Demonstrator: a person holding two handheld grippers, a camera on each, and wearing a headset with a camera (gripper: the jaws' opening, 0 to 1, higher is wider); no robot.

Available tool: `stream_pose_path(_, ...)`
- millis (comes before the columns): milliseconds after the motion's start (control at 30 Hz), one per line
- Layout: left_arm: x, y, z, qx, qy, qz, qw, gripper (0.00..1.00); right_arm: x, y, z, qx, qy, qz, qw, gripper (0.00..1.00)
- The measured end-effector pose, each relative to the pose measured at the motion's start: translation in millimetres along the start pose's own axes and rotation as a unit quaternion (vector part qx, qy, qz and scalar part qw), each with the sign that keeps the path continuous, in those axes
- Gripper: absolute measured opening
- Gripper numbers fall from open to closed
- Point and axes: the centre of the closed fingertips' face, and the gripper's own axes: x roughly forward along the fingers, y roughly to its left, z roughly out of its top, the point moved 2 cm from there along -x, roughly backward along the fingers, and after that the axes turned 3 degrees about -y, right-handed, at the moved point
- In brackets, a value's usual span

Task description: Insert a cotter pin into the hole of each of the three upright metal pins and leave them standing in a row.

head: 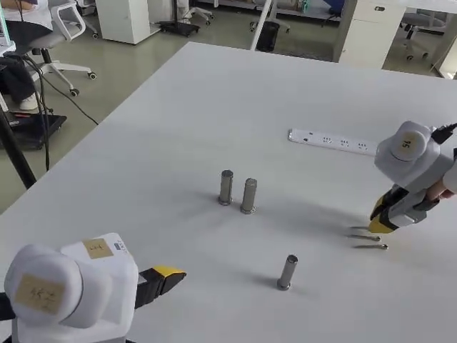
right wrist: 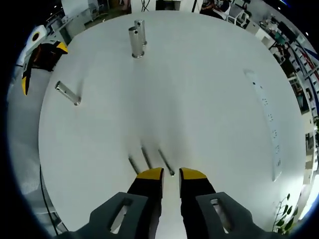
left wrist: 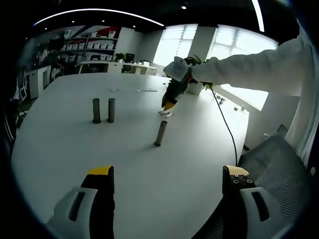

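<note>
Three upright metal pins stand on the white table (head: 178, 128): two close together (head: 226, 187) (head: 248, 195) and one apart, nearer me (head: 287, 272). Three thin cotter pins (head: 365, 237) lie flat at the right. My right gripper (head: 378, 224) hovers right at them; in the right gripper view its jaws (right wrist: 170, 174) are open by a narrow gap, empty, with the nearest cotter pin (right wrist: 166, 162) ending at the gap's mouth. My left gripper (head: 168, 276) waits at the lower left, wide open (left wrist: 168, 172) and empty, facing the lone pin (left wrist: 160, 133).
A white power strip (head: 332, 141) lies beyond the cotter pins. Office chairs (head: 57, 28), cables and cabinets stand on the floor past the table's far left edge. A sleeve (left wrist: 249, 62) reaches in behind the right gripper (left wrist: 169, 99).
</note>
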Motion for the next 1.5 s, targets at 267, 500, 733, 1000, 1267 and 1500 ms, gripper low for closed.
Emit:
stream_pose_path(267,0.3,0.1,-1.4,-0.004,0.003,-0.002,1.0,0.87,7.1,-4.2,4.4,-0.005,0.007,0.006,0.9999,0.0)
stream_pose_path(500,1.8,-1.4,-1.7,-0.006,0.002,-0.006,1.0,0.85,7.4,-1.9,5.6,-0.024,0.024,0.016,0.9993,0.0)
stream_pose_path(733,0.8,2.8,-2.3,-0.006,0.004,0.004,1.0,0.85,7.4,-1.5,6.3,-0.009,0.043,0.007,0.999,0.0)
stream_pose_path(1000,1.2,4.2,-5.4,-0.007,0.01,0.007,0.9999,0.83,8.4,-4.9,3.7,0.011,0.054,0.007,0.9985,0.0)
stream_pose_path(1267,3.5,3.2,-12.7,-0.003,0.025,0.002,0.9997,0.81,7.2,-0.8,1.0,0.012,0.023,-0.016,0.9995,0.0)
stream_pose_path(1500,2.7,1.2,-8.4,0.012,0.028,-0.002,0.9995,0.81,6.4,-0.5,-1.5,0.006,0.017,-0.032,0.9993,0.0)
